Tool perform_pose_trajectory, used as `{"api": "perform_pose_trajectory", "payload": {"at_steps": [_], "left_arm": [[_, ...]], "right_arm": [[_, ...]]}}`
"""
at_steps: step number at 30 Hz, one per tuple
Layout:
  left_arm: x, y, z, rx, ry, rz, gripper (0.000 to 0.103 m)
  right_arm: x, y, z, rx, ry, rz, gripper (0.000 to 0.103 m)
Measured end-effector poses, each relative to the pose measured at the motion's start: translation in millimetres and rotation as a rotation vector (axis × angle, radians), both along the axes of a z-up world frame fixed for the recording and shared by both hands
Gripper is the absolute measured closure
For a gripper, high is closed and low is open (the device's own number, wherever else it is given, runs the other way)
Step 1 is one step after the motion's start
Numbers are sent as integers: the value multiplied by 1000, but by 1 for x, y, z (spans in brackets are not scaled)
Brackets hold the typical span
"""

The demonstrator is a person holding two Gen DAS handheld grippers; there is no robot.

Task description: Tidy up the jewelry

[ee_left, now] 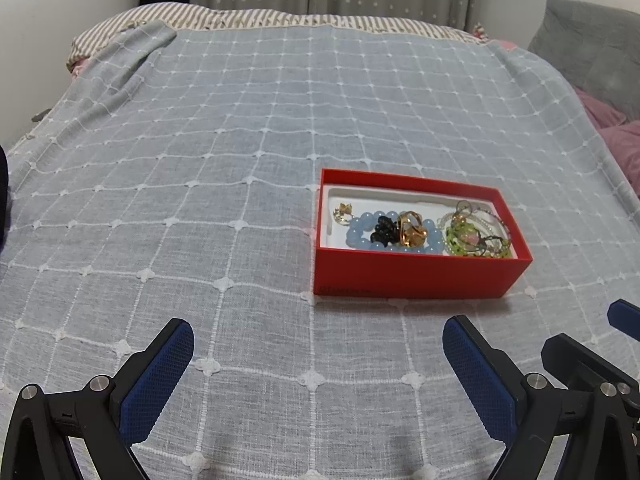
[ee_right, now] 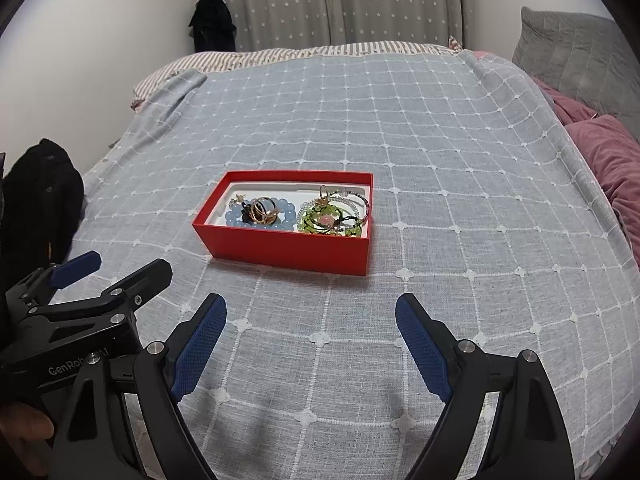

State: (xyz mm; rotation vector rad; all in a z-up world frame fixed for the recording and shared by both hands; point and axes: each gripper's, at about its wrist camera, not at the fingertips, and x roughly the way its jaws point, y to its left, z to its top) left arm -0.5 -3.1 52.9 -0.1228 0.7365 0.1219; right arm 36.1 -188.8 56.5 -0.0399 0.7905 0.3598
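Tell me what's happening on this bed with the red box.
A person is tidying jewelry with two handheld tools. The left tool and right tool both hang open and empty above the checked bedspread, short of the red box. All the jewelry visible lies inside the box: a blue bead bracelet, a gold ring and a green bead bracelet among tangled strands.

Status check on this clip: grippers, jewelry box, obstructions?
Left gripper open, empty. Right gripper open, empty. Red box on bedspread, jewelry inside. Nothing between grippers and box.
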Motion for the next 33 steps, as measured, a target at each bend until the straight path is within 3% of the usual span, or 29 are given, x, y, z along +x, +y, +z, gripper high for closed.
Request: {"api": "perform_pose_trajectory", "payload": {"at_steps": [33], "left_arm": [[0, 0, 1, 26, -6, -6, 1]], "right_arm": [[-1, -2, -1, 7, 17, -23, 14]]}}
